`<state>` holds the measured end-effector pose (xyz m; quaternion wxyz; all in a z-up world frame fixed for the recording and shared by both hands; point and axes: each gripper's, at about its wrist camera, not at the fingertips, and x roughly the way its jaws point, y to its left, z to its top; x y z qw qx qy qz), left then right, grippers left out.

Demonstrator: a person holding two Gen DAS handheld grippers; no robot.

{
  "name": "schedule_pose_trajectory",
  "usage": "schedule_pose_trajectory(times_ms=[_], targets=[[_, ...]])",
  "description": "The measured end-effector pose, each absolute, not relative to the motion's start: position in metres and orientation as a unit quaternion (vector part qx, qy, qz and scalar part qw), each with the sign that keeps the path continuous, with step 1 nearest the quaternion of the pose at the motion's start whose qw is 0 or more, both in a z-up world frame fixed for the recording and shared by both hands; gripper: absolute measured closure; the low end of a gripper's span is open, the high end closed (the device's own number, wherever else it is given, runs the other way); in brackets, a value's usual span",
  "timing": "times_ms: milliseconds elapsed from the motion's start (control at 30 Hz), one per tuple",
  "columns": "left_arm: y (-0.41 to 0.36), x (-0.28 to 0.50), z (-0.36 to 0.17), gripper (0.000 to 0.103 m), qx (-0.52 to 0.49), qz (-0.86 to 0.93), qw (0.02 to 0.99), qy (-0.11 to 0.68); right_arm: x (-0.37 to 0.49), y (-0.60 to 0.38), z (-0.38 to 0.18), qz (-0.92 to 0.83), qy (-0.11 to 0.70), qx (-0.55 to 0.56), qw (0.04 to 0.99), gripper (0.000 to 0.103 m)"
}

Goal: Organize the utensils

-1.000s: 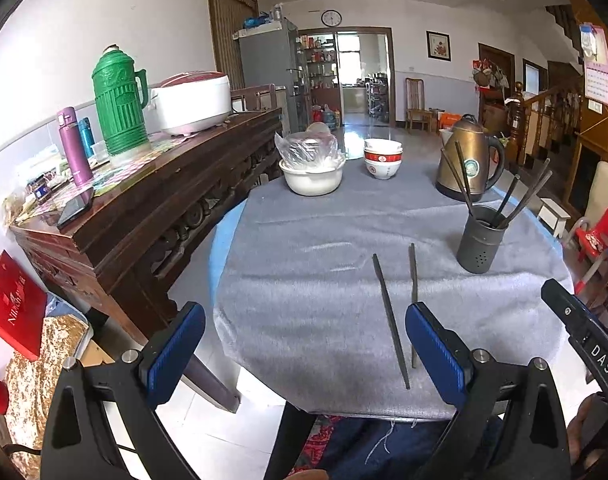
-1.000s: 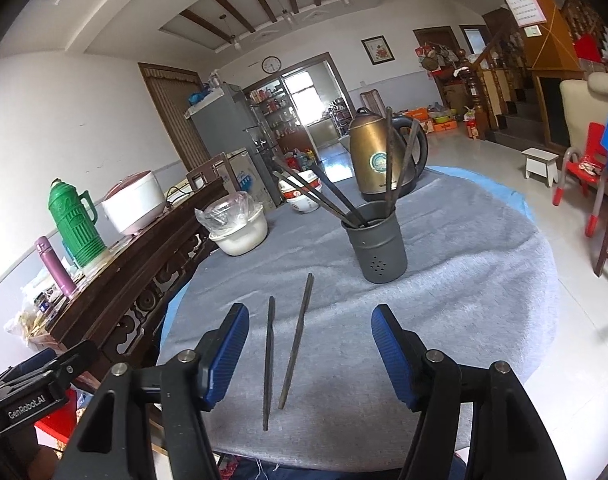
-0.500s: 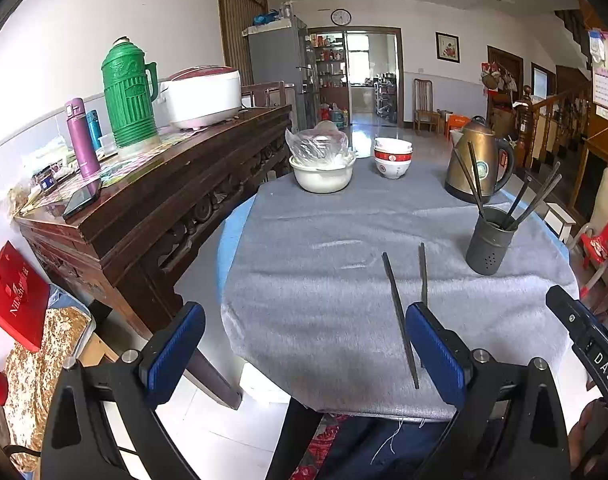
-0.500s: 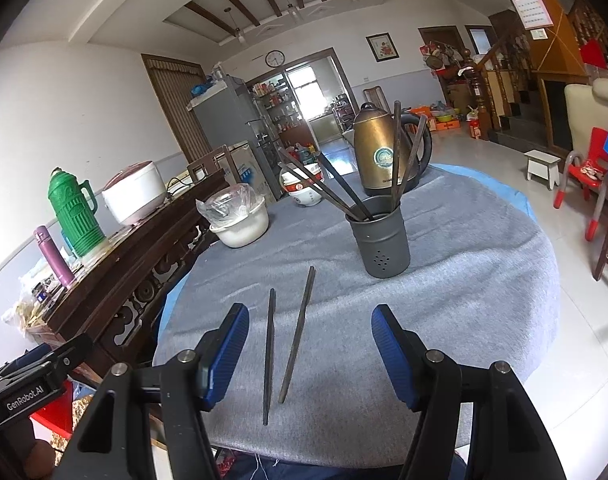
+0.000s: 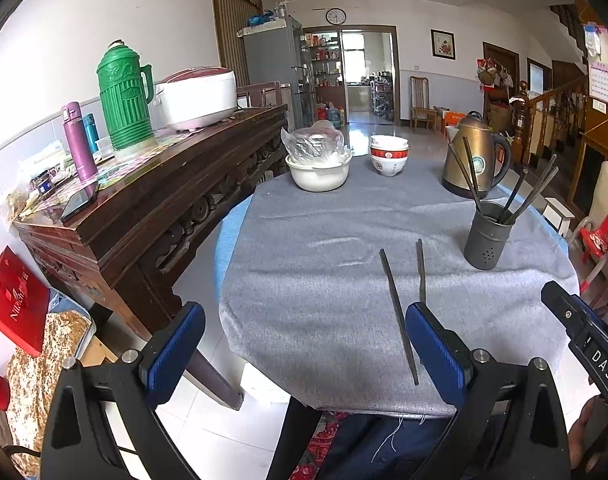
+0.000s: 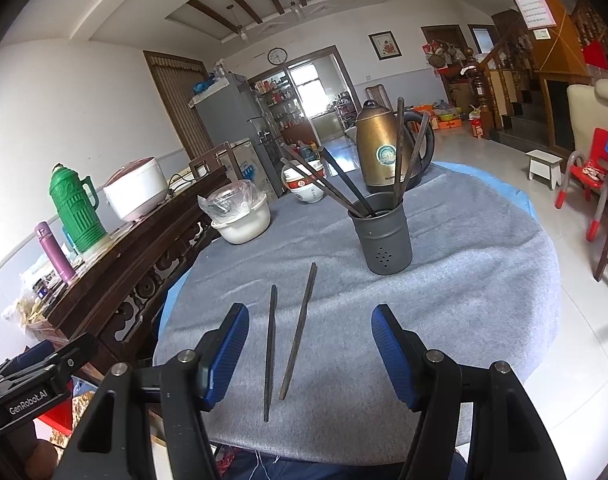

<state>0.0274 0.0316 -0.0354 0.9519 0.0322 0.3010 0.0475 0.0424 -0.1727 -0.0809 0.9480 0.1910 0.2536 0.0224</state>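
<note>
Right now two loose chopsticks [image 6: 292, 332] lie flat on the grey tablecloth [image 6: 463, 280], ahead of and between the spread pads of the right gripper [image 6: 309, 354]. Its jaws stand wide, gripping nothing. The left gripper [image 5: 304, 348] is likewise spread and empty. Beyond stands the dark holder [image 6: 381, 240] with more chopsticks. Only the left view shows the phone [image 5: 80, 200] on the sideboard [image 5: 152, 208].

Matt grey cloth [image 6: 463, 280] — glossy brass-toned kettle [image 6: 379, 152].

Bright daylight floods in through the far doorway [image 5: 359, 76], frames sharp, fisheye bending and darkening the edges.
</note>
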Motion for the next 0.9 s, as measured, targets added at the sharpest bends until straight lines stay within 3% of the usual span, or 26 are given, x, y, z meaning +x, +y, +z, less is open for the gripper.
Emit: schedule_pose_trajectory(times_ms=[900], targets=[[0.0346, 0.0324, -0.0440, 0.003, 0.032, 0.046, 0.947, 0.315, 0.0499, -0.1660, -0.0909, 0.027, 0.283, 0.183, 0.941, 0.035]])
